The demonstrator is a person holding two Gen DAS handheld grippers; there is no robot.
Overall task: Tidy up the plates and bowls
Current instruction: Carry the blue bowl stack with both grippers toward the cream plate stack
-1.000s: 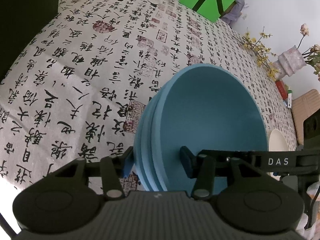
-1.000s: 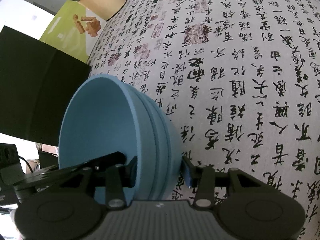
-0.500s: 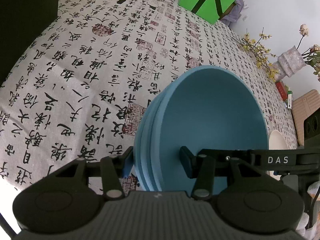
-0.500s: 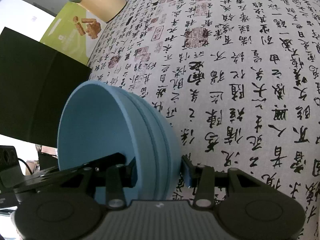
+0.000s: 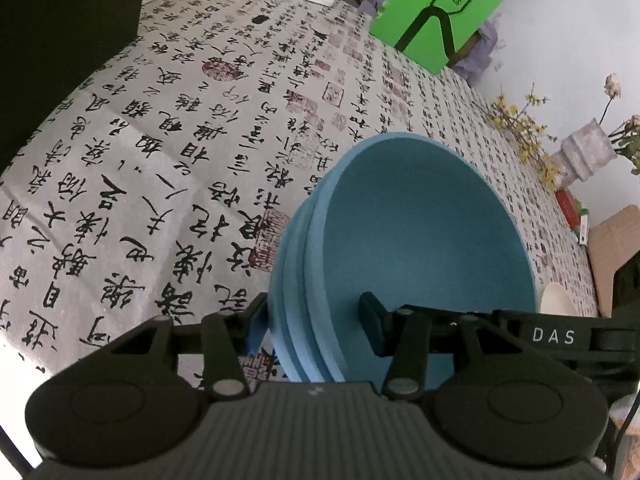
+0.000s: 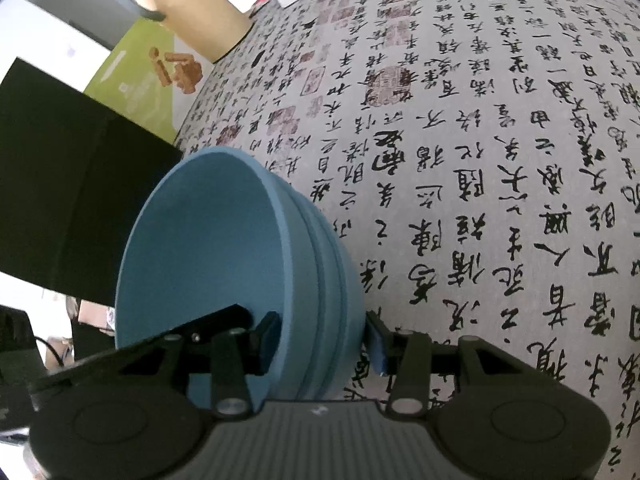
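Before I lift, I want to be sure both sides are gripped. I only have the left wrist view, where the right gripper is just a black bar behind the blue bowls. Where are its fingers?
Observer: The right gripper straddles the rim of the stack of blue bowls, with one finger inside the top bowl and the other pad against the bottom bowl's outside.
Operator: How many bowls does it span?
Observer: All three nested rims sit between its fingers.
Operator: What stands beyond the black box on that side?
Observer: An olive-green box printed with wooden blocks, then a tan tub with a grey handle.
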